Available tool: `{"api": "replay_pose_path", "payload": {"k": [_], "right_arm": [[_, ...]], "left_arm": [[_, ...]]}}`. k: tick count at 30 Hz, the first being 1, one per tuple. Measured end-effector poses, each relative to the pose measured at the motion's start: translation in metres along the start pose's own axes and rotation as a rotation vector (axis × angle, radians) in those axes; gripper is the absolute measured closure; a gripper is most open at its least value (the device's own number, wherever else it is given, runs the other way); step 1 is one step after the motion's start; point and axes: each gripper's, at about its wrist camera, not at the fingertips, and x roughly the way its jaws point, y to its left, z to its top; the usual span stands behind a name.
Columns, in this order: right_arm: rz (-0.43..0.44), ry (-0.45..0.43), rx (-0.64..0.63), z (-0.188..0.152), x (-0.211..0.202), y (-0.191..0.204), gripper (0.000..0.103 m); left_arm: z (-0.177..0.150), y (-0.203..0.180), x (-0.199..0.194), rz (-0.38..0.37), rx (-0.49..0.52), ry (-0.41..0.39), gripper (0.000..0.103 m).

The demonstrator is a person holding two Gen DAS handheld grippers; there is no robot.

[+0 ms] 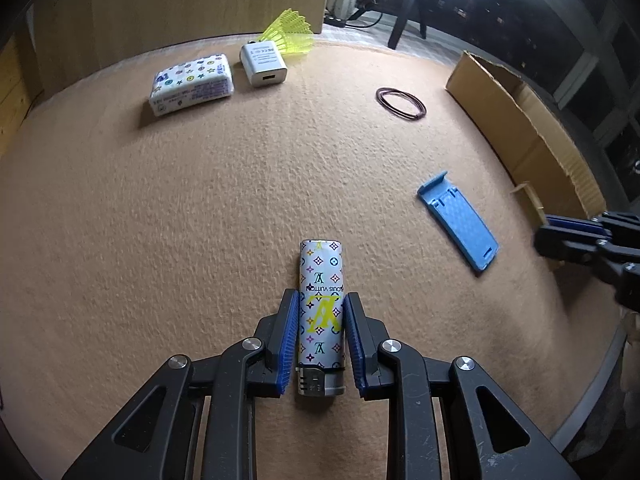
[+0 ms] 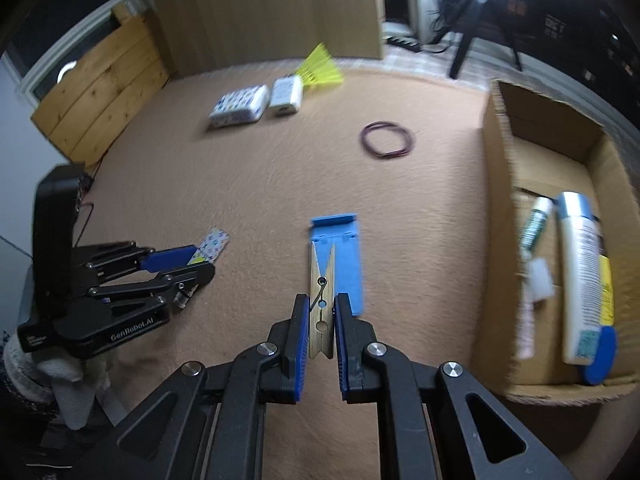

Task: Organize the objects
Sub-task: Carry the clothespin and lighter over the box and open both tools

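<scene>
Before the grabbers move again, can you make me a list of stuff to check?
1. Left gripper around the lighter: ok, pads beside it, but whether they touch: cannot tell.
2. Right gripper holding the wooden clothespin: ok.
3. Room left in the cardboard box: ok, far half bare.
4. Grippers apart from each other: ok.
5. Clothespin clear of the blue stand: cannot tell.

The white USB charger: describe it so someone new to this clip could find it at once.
Look to the far edge of the tan table, in front of the wooden panel. The white USB charger lies there between a patterned tissue pack and a yellow shuttlecock. It is the plain white block with one port facing the camera.
</scene>
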Motion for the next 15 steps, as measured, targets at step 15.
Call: {"api": "replay_pose_path", "payload": {"k": [15], "right_arm": [[-0.093, -0.101, 0.145, -0.015, -0.06, -0.085, 0.092]], "left_arm": [[0.048, -0.069, -0.028, -0.13, 0.047, -0.101, 0.078]]}}
